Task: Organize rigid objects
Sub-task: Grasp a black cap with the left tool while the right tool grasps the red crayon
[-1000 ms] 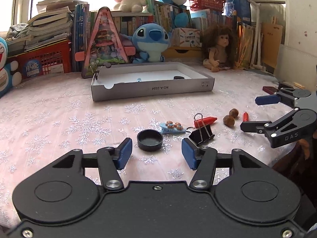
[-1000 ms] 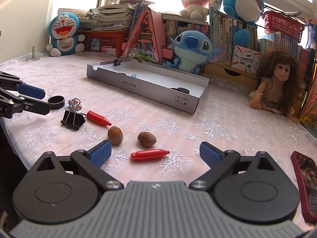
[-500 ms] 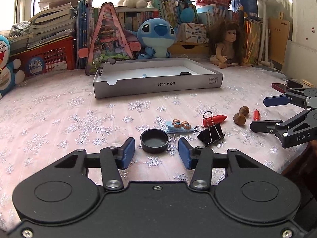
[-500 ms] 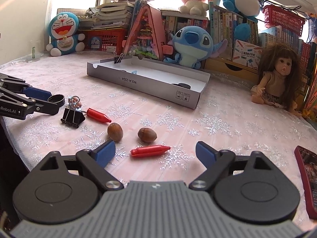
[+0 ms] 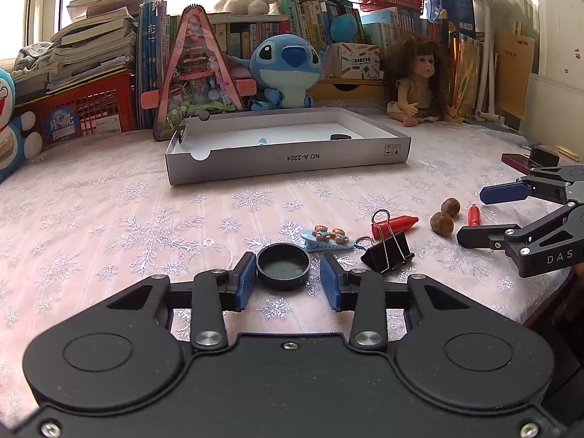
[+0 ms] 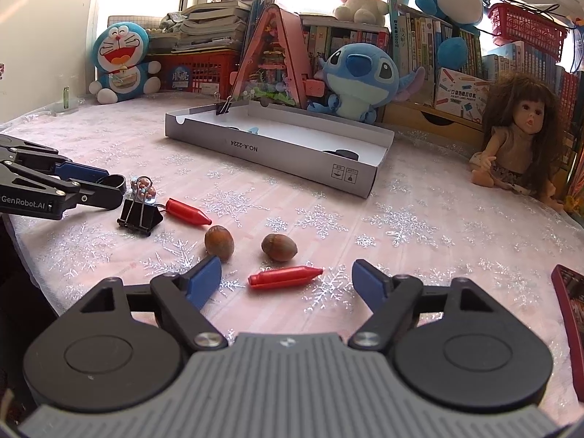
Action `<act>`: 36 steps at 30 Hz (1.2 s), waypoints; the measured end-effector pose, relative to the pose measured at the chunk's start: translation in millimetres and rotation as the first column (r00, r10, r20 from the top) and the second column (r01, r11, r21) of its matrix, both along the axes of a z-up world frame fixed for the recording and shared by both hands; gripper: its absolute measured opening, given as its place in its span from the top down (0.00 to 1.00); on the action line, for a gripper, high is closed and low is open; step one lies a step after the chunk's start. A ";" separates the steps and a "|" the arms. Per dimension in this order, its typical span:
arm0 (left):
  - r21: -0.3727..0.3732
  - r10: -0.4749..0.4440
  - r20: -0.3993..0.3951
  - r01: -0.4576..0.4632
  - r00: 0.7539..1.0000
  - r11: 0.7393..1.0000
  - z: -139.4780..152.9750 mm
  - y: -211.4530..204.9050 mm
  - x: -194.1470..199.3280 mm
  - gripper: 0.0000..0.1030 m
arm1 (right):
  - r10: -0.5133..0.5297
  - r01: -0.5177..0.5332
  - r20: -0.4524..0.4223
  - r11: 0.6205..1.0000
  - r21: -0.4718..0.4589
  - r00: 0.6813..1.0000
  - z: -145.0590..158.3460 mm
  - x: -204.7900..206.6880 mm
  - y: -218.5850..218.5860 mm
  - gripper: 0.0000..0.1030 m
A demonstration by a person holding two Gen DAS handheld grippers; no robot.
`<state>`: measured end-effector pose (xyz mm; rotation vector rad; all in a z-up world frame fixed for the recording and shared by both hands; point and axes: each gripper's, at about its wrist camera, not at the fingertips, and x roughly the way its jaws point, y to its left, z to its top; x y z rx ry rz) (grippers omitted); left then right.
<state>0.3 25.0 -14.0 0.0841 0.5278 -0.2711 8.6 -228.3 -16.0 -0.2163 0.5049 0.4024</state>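
Note:
A black round cap (image 5: 283,265) lies on the tablecloth between the blue pads of my left gripper (image 5: 287,278), which is open around it with small gaps on both sides. Beside it lie a blue bear hair clip (image 5: 326,237), a black binder clip (image 5: 387,252), two red crayons (image 5: 396,222) (image 6: 285,277) and two brown nuts (image 6: 219,243) (image 6: 279,247). My right gripper (image 6: 287,280) is open and empty, with the nearer red crayon between its fingers. The open grey box (image 5: 288,157) sits farther back.
Plush toys, books, red baskets and a doll (image 6: 518,142) line the back of the table. A dark red phone (image 6: 569,314) lies at the right edge. A binder clip (image 6: 223,105) is clipped on the box's far corner, and a black cap (image 6: 341,153) lies inside.
My left gripper has moved forward around the black cap and its jaws have narrowed towards it. My right gripper has moved slightly closer to the red crayon and nuts.

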 end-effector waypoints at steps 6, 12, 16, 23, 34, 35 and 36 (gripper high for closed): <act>-0.002 0.001 0.001 -0.001 1.000 1.000 0.0 -0.6 0.8 0.68 | 0.000 0.000 -0.012 1.000 0.018 1.000 -0.6 -1.1 0.7 0.22; 0.001 -0.002 0.006 0.002 1.000 1.000 -0.3 -1.8 1.5 0.70 | 0.006 -0.005 -0.020 0.999 0.036 1.000 -0.7 -1.9 0.7 0.26; 0.002 -0.002 0.006 0.002 1.000 1.000 -0.3 -1.8 1.5 0.70 | 0.028 -0.028 -0.016 0.999 0.019 0.999 0.6 -1.8 1.7 0.28; 0.001 -0.002 0.007 0.002 1.000 1.000 -0.8 -1.8 1.2 0.70 | 0.099 -0.099 -0.043 0.995 0.002 0.994 4.4 10.9 -5.3 0.28; -0.007 0.006 0.006 -0.006 1.000 1.000 -1.8 -2.6 -0.2 0.71 | 0.101 -0.100 -0.057 0.995 0.011 0.993 6.0 11.1 -4.2 0.52; -0.007 0.009 0.006 -0.009 1.000 1.000 -1.5 -2.6 -0.2 0.71 | 0.095 -0.095 -0.057 0.995 0.009 0.994 6.2 10.8 -3.6 0.52; -0.007 0.012 0.006 -0.012 1.000 1.000 -1.2 -2.5 0.1 0.71 | 0.088 -0.087 -0.056 0.996 0.008 0.995 6.5 10.3 -3.1 0.52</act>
